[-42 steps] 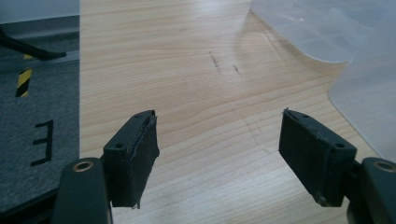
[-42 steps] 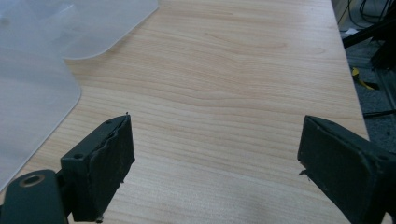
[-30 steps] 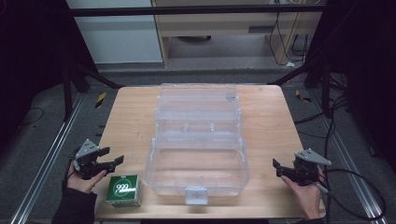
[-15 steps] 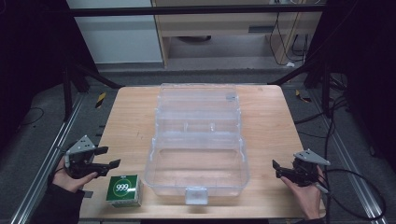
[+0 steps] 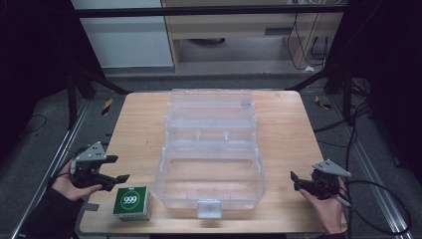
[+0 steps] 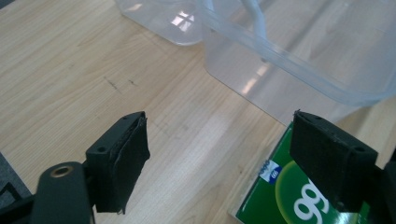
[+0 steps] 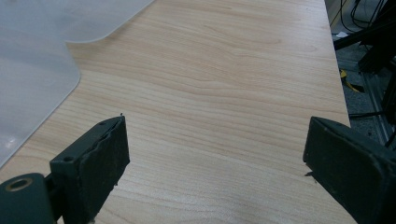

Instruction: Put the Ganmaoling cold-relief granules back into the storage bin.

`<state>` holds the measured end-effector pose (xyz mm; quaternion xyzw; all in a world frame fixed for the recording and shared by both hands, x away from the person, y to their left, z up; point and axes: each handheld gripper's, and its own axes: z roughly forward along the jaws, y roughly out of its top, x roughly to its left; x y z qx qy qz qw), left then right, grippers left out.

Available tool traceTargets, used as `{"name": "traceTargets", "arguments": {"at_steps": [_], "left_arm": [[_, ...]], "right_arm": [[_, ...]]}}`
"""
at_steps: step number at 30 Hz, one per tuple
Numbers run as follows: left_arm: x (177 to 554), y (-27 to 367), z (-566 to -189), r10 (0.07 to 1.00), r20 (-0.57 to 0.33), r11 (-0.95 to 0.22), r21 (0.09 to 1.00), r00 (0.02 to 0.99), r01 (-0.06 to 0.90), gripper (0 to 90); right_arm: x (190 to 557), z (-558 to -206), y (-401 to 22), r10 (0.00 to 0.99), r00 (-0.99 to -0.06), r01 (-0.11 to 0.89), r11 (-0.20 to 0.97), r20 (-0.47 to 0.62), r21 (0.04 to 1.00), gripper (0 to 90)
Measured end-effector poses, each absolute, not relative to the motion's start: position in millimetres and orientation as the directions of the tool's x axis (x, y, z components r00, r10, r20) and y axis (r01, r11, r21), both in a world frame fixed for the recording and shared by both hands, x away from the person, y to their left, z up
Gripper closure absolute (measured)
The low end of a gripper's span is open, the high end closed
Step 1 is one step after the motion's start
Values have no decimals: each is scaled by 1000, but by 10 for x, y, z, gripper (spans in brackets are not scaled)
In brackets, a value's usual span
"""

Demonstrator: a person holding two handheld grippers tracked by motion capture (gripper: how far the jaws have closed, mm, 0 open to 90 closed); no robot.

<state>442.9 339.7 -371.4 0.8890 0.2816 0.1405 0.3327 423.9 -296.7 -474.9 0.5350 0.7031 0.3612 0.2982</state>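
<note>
Light wooden table (image 5: 139,129) carrying an open clear plastic box (image 5: 211,154); small green carton (image 5: 132,202) sitting at its left. Left tool (image 5: 110,169), right tool (image 5: 294,181): both gaping wide, holding nothing.

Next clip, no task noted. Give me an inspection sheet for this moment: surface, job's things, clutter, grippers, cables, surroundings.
Surface: light wooden table, faint scuff marks in the left gripper view.
Job's things: clear plastic box, opened out, with its lid lying toward the far edge, empty; green carton marked 999 at the near left corner, just left of the box.
Clutter: nothing seen.
Grippers: left gripper open, holding nothing, just behind and left of the carton; right gripper open, holding nothing, at the near right of the table.
Cables: black cable trailing from the right gripper.
Surroundings: dark frame rails, cabinet behind, wires on the floor at right.
</note>
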Motion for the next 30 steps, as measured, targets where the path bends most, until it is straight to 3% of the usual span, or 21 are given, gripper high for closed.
{"name": "traceTargets", "arguments": {"at_steps": [15,30], "left_arm": [[4326,3286,-3694,414,88,-772,561,906,298,143],[4248,3174,-3785,314,93,-852,466,945,237,88]], "right_arm": [[4245,-4766,-2963,965,-259,541,174,-34,823,66],[4244,-4766,-2965,965,-260,544,176,-35,820,60]]}}
